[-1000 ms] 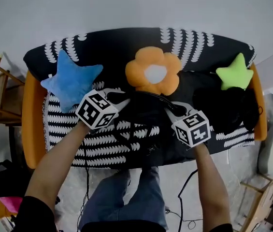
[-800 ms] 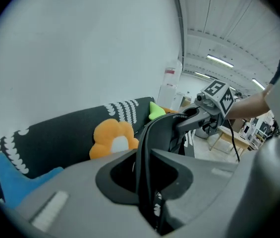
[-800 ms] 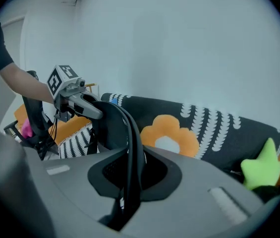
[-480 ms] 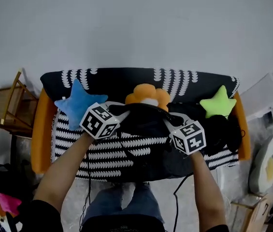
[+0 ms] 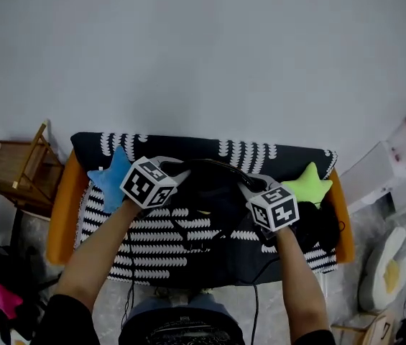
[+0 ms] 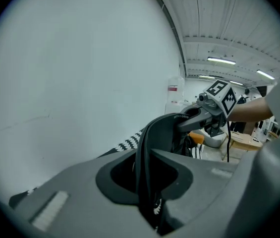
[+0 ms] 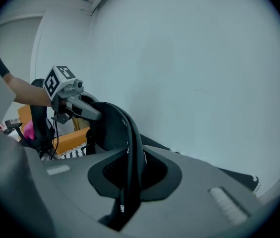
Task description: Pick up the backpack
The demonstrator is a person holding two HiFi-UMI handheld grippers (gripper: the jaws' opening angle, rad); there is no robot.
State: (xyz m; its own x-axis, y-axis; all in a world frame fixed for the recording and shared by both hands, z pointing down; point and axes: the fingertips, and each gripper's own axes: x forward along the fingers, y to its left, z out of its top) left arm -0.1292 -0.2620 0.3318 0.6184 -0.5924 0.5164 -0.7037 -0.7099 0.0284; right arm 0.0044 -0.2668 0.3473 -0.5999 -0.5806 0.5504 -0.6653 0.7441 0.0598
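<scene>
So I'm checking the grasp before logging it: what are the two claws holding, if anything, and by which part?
Both hold the black backpack by its strap: left claw clamps one end, right claw the other.

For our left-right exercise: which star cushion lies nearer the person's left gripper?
The blue star cushion, right beside the left gripper; the green star cushion lies past the right gripper.
</scene>
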